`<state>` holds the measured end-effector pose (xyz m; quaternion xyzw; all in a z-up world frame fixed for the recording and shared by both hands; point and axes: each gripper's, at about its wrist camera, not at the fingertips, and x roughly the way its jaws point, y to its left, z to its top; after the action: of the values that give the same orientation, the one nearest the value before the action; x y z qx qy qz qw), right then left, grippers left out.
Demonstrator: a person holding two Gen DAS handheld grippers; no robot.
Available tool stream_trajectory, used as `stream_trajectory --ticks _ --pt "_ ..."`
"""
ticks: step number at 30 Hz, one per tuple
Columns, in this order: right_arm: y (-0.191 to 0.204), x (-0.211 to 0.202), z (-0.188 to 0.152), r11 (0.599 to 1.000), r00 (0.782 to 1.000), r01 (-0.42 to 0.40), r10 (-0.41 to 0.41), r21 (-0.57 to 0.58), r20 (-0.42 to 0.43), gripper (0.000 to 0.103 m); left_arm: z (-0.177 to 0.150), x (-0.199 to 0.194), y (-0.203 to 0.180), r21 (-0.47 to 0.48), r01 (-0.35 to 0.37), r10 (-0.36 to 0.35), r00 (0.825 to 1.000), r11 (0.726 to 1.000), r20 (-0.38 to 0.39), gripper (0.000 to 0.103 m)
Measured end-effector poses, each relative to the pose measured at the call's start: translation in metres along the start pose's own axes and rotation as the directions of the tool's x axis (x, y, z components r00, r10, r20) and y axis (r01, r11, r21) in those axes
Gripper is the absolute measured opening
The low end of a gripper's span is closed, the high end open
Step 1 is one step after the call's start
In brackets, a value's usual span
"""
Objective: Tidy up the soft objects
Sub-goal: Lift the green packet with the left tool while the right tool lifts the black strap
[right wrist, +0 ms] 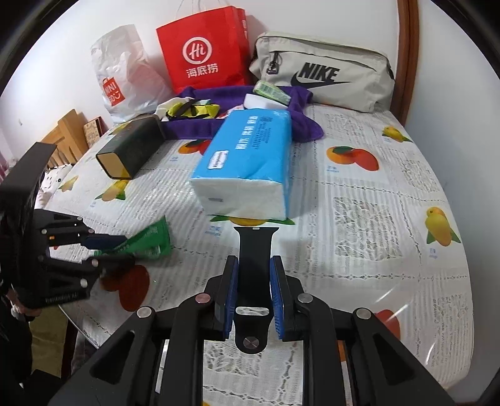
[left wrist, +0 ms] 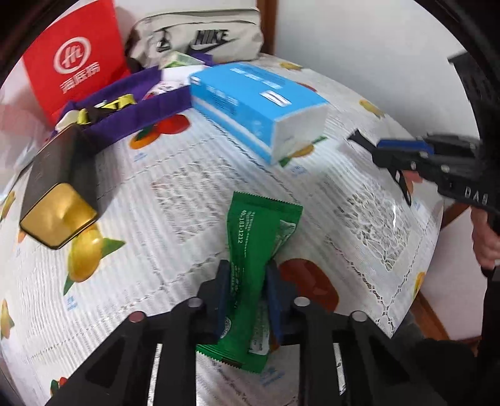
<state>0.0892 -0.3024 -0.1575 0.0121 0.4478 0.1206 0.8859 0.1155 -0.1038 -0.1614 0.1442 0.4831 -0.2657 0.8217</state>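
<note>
The desk (right wrist: 359, 200) carries a white lace-pattern cloth printed with mangoes and other fruit, under a glossy clear cover. It stands against a white wall (right wrist: 328, 15), with a brown wooden frame (right wrist: 409, 56) at the far right corner.

The left hand-held gripper (left wrist: 245, 292) has its pads pressed on a green snack packet (left wrist: 259, 250), gripping it near the lower half; the packet's upper end points toward the middle of the desk. No earlier view is given, so only the closed grip is stated. In the right wrist view the packet (right wrist: 150, 240) sits near the left front edge of the desk.

The right hand-held gripper (right wrist: 254, 293) is closed on a black watch strap (right wrist: 254, 250), which projects forward beyond the pads, above the cloth.

A blue tissue pack (right wrist: 250, 162) lies at the middle of the desk. A dark box with a gold end (right wrist: 131, 150) lies on its side to the left of it. Behind them lies a purple cloth (right wrist: 200, 128) with small items on it. At the back, against the wall, stand a red paper bag (right wrist: 203, 50), a white plastic bag (right wrist: 125, 68) and a beige pouch (right wrist: 322, 71).
</note>
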Motion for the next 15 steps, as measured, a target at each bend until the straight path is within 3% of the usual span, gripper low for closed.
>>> stream_trajectory --ticks 8,15 --pt "0.019 -0.001 0.012 0.998 0.999 -0.052 0.052 -0.018 0.004 0.020 -0.012 -0.023 0.036 -0.165 -0.018 0.026 0.999 0.986 0.048 0.018" --pt "0.031 -0.009 0.033 0.996 0.996 -0.088 0.089 -0.034 0.025 0.020 -0.014 -0.059 0.071 -0.314 -0.044 0.082 0.991 0.949 0.108 0.018"
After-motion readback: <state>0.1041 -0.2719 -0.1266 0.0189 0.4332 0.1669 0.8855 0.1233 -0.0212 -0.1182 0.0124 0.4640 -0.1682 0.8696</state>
